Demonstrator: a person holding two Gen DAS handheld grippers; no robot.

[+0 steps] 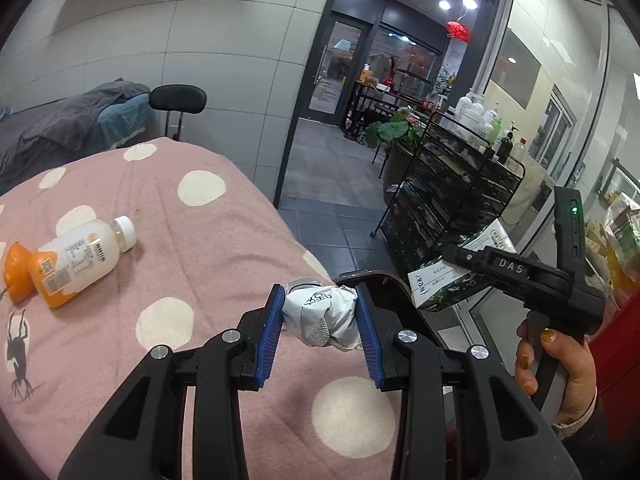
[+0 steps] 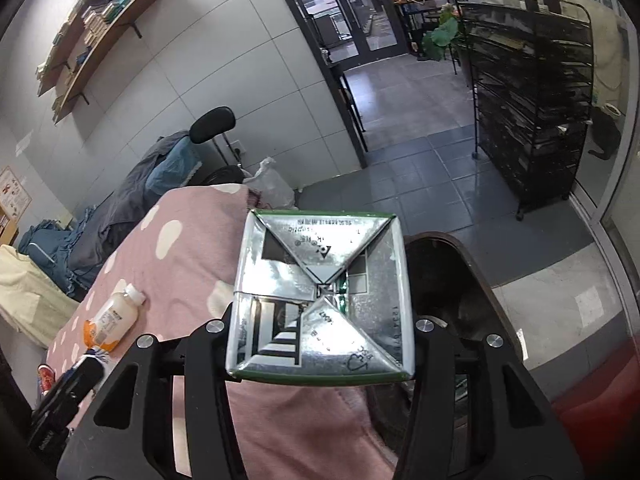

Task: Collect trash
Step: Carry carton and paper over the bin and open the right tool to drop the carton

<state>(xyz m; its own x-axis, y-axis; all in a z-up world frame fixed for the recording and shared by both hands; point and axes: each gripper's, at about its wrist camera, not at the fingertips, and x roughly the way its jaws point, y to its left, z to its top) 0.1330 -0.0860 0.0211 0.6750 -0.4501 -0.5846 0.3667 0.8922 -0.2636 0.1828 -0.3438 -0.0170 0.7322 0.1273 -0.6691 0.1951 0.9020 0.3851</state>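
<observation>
crumpled wrapper (image 1: 320,316) clamped in left tool (image 1: 320,320); carton (image 2: 318,296) clamped in right tool (image 2: 320,322).

A pink, white-dotted blanket (image 1: 192,264) covers the bed, bearing a lying bottle (image 1: 80,260) touching an orange (image 1: 16,272).

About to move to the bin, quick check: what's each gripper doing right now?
Left gripper: shut on a crumpled white wrapper.
Right gripper: shut on a green-edged drink carton.
</observation>
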